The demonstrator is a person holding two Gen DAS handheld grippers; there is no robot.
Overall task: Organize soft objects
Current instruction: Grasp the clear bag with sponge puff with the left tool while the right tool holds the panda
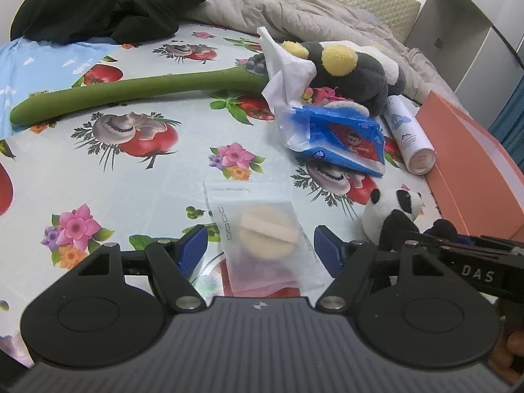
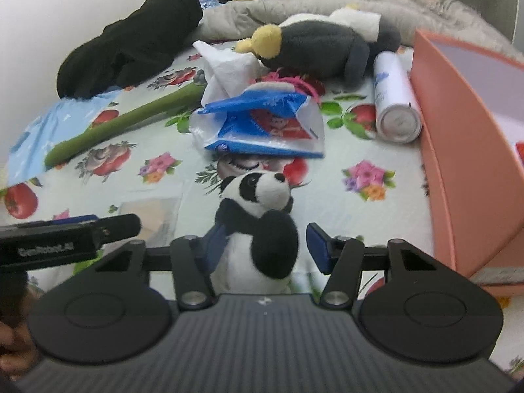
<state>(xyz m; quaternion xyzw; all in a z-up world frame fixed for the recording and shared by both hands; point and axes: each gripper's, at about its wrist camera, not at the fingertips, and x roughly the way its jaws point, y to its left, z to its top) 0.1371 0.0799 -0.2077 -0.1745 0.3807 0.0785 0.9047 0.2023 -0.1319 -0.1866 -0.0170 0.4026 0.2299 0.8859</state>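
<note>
My left gripper [image 1: 260, 249] is open over the flowered sheet. Between its blue fingertips [image 1: 193, 249] lies a clear bag with a round beige powder puff [image 1: 268, 232] in it, and neither pad presses on the bag. A small panda plush [image 2: 258, 216] sits upright between the fingers of my right gripper [image 2: 267, 249]. The left pad is at the panda's side, while a gap separates the right pad [image 2: 319, 247] from it. In the left wrist view the panda [image 1: 393, 209] shows at the right, beside the right gripper's black body.
A grey and yellow plush [image 2: 314, 46], a white tissue [image 2: 226, 68], a blue tissue pack [image 2: 262, 124] and a white spray can [image 2: 394, 98] lie ahead. A salmon box [image 2: 458, 150] stands at the right. A green stick [image 1: 131, 91], black clothing [image 1: 111, 3] and a grey quilt [image 1: 327, 16] lie further back.
</note>
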